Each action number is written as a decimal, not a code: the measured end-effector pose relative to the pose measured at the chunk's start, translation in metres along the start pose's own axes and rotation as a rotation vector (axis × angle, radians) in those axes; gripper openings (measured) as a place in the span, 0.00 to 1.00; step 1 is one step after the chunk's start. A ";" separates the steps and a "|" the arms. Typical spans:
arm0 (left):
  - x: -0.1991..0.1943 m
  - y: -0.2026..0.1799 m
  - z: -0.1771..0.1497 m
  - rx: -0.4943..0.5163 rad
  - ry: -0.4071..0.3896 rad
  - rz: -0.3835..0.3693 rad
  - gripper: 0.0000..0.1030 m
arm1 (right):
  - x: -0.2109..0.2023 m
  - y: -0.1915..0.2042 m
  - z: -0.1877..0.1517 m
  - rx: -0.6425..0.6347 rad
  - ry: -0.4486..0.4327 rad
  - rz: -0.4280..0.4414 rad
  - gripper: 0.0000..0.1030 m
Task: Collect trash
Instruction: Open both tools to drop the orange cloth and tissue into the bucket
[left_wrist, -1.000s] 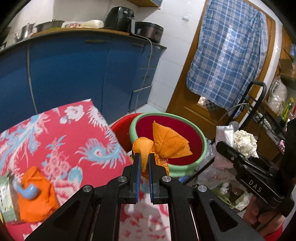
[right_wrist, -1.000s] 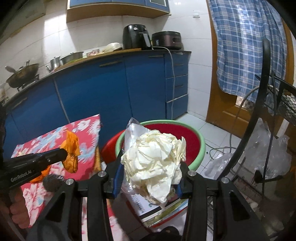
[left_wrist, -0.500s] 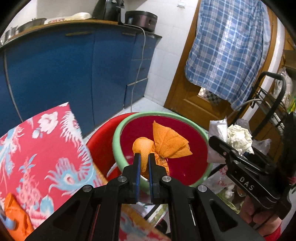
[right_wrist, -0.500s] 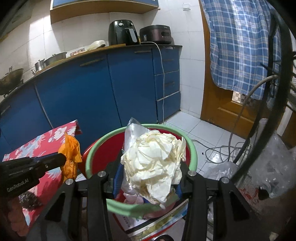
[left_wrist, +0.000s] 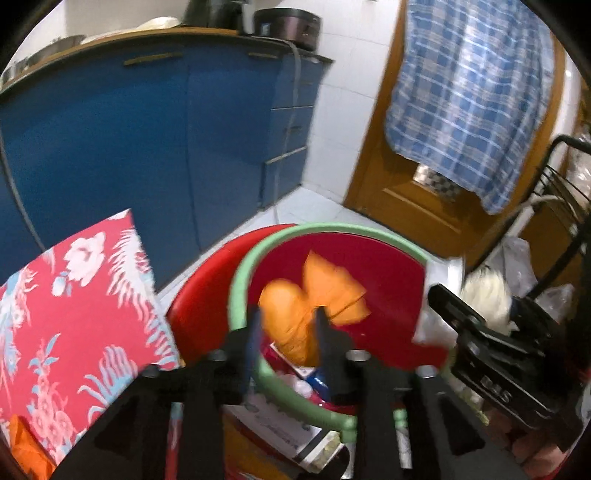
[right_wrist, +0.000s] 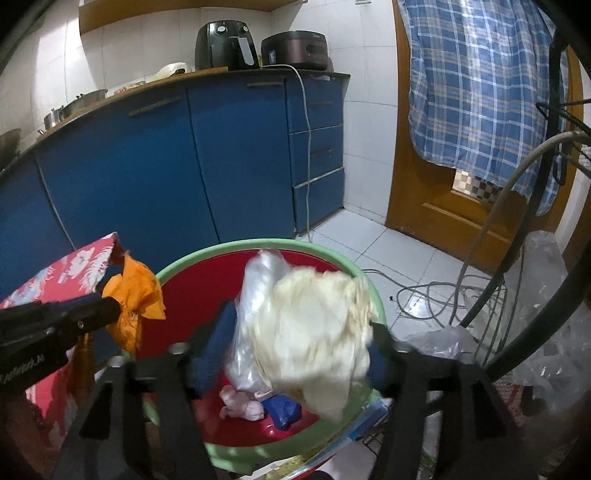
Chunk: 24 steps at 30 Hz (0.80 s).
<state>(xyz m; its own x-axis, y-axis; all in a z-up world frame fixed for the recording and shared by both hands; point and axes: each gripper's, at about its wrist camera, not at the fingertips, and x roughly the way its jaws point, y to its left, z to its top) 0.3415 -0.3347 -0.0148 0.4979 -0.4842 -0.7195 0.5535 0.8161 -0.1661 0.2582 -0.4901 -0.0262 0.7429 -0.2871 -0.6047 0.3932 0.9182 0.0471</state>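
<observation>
A red bin with a green rim (left_wrist: 332, 230) (right_wrist: 225, 251) stands on the floor below both grippers. My left gripper (left_wrist: 288, 328) has its fingers apart, and the crumpled orange wrapper (left_wrist: 314, 295) (right_wrist: 135, 295) sits loosely between them over the bin. My right gripper (right_wrist: 299, 350) has its jaws spread wide around a wad of white paper with a clear plastic bag (right_wrist: 310, 321), blurred, over the bin's mouth. Pink and blue scraps (right_wrist: 266, 406) lie inside the bin.
A table with a red flowered cloth (left_wrist: 74, 314) is at the left, with another orange piece (left_wrist: 26, 446) on it. Blue kitchen cabinets (right_wrist: 184, 166) stand behind. A black wire rack (right_wrist: 554, 184), cables and plastic bags (right_wrist: 546, 332) are at the right.
Both grippers moved from beside the table to over the bin. The left jaws have opened from a tight pinch on the orange wrapper. The right jaws look wider and the white wad blurs.
</observation>
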 end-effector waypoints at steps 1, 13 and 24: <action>-0.001 0.002 0.000 -0.015 -0.001 -0.001 0.41 | -0.001 0.000 0.001 -0.005 -0.004 -0.008 0.77; -0.015 -0.001 -0.001 0.005 -0.020 0.012 0.54 | -0.021 -0.004 0.003 0.020 -0.018 -0.009 0.91; -0.044 0.003 -0.017 0.000 -0.024 0.034 0.57 | -0.048 0.001 -0.005 0.041 -0.014 0.023 0.91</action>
<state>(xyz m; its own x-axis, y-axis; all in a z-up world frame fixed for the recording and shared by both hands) 0.3097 -0.3054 0.0047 0.5325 -0.4638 -0.7081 0.5359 0.8322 -0.1422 0.2198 -0.4743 -0.0010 0.7597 -0.2700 -0.5916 0.3976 0.9127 0.0941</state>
